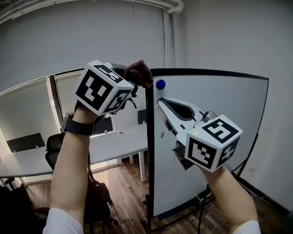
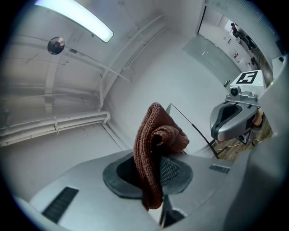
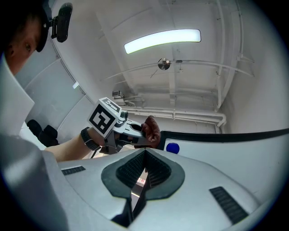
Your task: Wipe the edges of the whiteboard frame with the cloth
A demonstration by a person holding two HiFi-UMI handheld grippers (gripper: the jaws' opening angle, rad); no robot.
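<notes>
The whiteboard stands upright, and its black frame (image 1: 149,162) runs down the middle of the head view. A brown cloth (image 1: 139,72) sits bunched at the frame's top left corner, with my left gripper (image 1: 135,83) shut on it. In the left gripper view the cloth (image 2: 156,144) sticks up out of the left gripper (image 2: 156,173), and my right gripper (image 2: 230,119) shows beyond. My right gripper (image 1: 160,103) is shut on the frame's left edge just below that corner. The right gripper view shows the right gripper (image 3: 145,155), the cloth (image 3: 151,131) and the top frame (image 3: 226,135).
A blue magnet (image 1: 160,84) (image 3: 172,147) sticks on the board near the top left corner. Long white desks (image 1: 104,144) and black office chairs (image 1: 54,143) stand behind, left of the board. The stand's legs (image 1: 202,198) rest on wooden floor, with a wall close at the right.
</notes>
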